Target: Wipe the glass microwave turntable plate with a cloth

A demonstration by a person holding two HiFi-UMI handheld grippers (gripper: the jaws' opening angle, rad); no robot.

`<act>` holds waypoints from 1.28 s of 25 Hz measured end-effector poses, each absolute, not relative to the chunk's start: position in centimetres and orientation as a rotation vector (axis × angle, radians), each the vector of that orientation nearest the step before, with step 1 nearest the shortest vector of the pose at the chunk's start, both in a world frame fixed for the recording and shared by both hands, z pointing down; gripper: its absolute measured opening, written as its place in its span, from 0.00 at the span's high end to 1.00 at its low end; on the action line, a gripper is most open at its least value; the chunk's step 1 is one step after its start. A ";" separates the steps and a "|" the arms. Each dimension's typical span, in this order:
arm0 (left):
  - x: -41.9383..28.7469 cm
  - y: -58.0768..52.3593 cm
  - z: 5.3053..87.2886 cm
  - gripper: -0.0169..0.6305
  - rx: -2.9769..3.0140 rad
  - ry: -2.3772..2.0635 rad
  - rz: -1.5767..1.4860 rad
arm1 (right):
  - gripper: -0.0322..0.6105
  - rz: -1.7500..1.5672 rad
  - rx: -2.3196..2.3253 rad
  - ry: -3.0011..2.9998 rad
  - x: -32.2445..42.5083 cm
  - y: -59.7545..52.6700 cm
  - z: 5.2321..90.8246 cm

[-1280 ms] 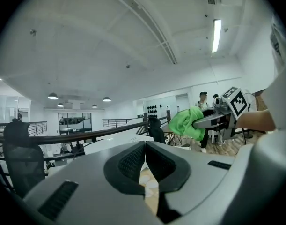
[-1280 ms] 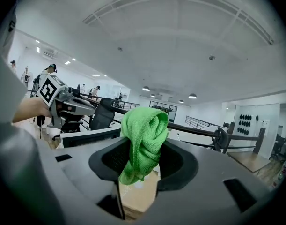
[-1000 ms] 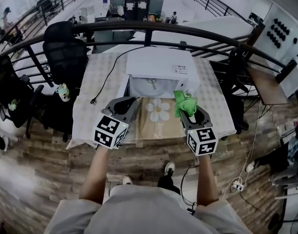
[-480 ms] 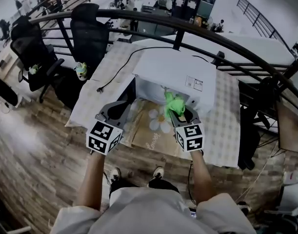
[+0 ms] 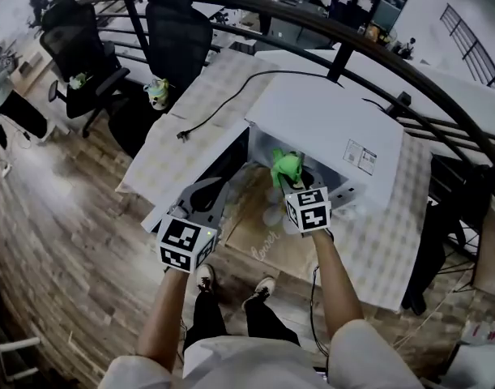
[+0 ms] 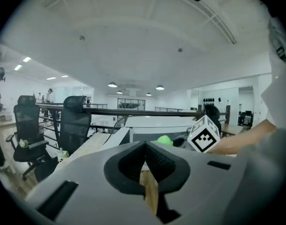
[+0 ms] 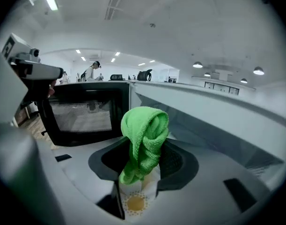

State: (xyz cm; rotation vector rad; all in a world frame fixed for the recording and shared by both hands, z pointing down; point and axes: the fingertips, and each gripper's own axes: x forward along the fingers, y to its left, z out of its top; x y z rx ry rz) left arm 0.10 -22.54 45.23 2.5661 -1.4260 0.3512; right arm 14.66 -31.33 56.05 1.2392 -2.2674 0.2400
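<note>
My right gripper (image 5: 295,181) (image 7: 143,168) has its fingers clenched on the green cloth (image 5: 286,164) (image 7: 145,135). The cloth stands up from them in a bunched roll. It sits at the mouth of the white microwave (image 5: 328,128), which is at 12 o'clock from me on the tabletop (image 5: 172,154). The microwave's dark door (image 7: 84,116) hangs open at 10 o'clock from the cloth. The glass plate should be inside the microwave, but the cloth and my gripper cover that part, so I cannot make it out.

My left gripper (image 5: 215,190) (image 6: 145,146) is at 8 o'clock from the right one, out in front of the open door. Its fingers are closed tip to tip with nothing between them.

A tan mat (image 5: 267,237) with a white flower print lies on the tabletop under both grippers. A black power cord (image 5: 223,108) runs from the microwave toward 10 o'clock, and a black office chair (image 5: 178,35) stands beyond it.
</note>
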 end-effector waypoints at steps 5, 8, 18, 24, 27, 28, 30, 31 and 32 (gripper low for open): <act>0.7 -23.9 47.0 0.95 2.585 -1.435 0.342 | 0.66 0.316 1.221 -2.226 13.1 -36.0 61.0; 1.6 -24.4 48.8 0.95 2.608 -1.380 0.397 | 0.66 0.420 1.279 -2.194 12.9 -37.7 63.6; 4.7 -24.9 51.5 0.95 2.646 -1.241 0.437 | 0.66 0.460 1.397 -2.063 18.7 -35.4 65.0; 5.8 -25.0 51.5 0.95 2.673 -1.183 0.450 | 0.66 0.502 1.511 -1.942 24.1 -33.5 65.2; 5.7 -25.3 51.7 0.95 2.668 -1.175 0.451 | 0.67 0.482 1.523 -1.889 25.3 -32.8 65.3; 5.6 -25.4 51.8 0.95 2.663 -1.174 0.450 | 0.66 0.469 1.521 -1.878 25.4 -32.6 65.2; 5.6 -25.4 51.9 0.95 2.660 -1.164 0.448 | 0.66 0.449 1.516 -1.872 25.2 -32.4 64.8; 5.6 -25.3 51.8 0.95 2.664 -1.156 0.450 | 0.66 0.439 1.511 -1.874 24.9 -32.4 64.5; 5.6 -25.2 51.7 0.95 2.669 -1.147 0.452 | 0.66 0.427 1.506 -1.879 24.6 -32.4 64.1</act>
